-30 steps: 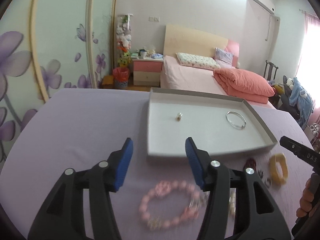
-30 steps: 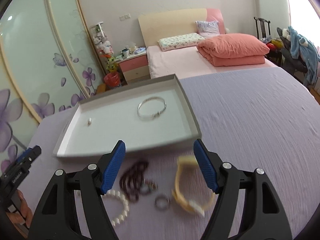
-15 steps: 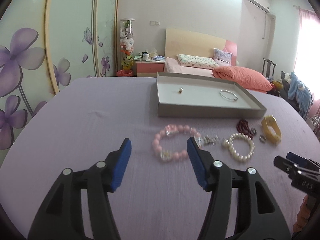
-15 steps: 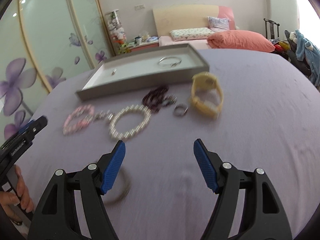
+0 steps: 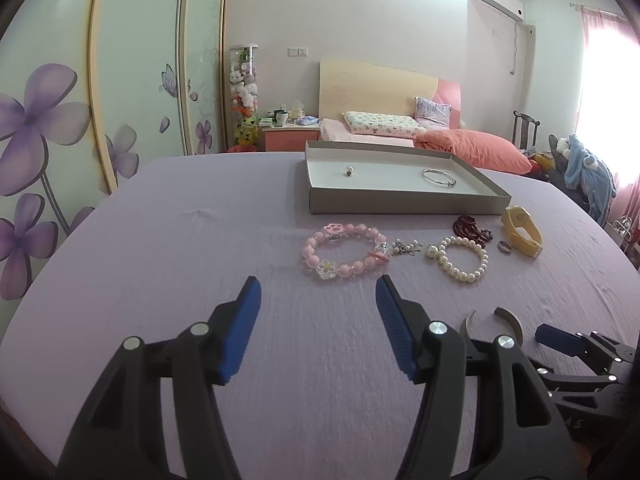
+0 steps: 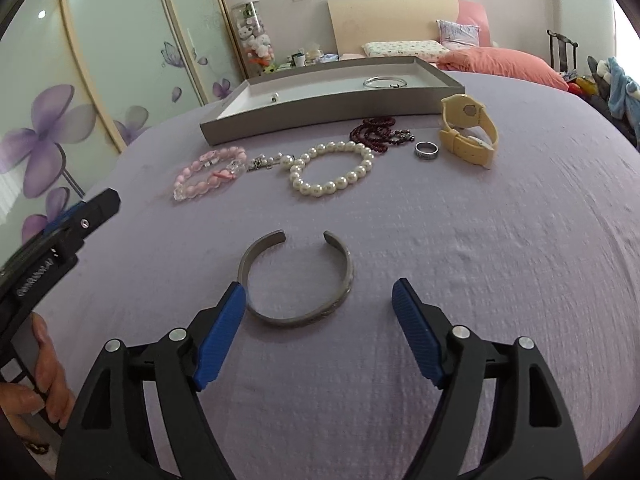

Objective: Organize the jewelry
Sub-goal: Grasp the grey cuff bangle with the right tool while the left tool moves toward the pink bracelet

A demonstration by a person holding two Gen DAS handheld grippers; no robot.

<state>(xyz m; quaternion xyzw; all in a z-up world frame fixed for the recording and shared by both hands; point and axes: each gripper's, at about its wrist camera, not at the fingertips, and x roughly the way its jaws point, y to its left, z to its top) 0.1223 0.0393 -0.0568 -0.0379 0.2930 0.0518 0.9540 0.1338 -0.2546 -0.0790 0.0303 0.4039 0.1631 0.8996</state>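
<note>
A grey open cuff bangle [image 6: 346, 276] lies on the lilac cloth just ahead of my right gripper [image 6: 318, 294], whose jaws are opening; the pads do not press on it. My left gripper [image 5: 318, 288] stands open over bare cloth, short of a pink bead bracelet [image 5: 344, 254]. Farther back lie a pearl bracelet [image 6: 332, 170], dark red beads [image 6: 376, 132], a silver ring [image 6: 426, 151] and a yellow watch [image 6: 468, 130]. The grey tray [image 5: 400, 204] holds a silver bangle [image 5: 439, 178] and a small charm [image 5: 349, 171].
A small silver charm cluster [image 5: 406, 247] sits between the pink and pearl bracelets. A hand [image 6: 44, 364] grips the left tool at the right wrist view's left edge. Beyond the table are a bed, a nightstand and flowered wardrobe doors.
Both grippers have drawn back from the tray toward the table's near edge. The grey cuff has come into view between the right jaws, which now stand wider.
</note>
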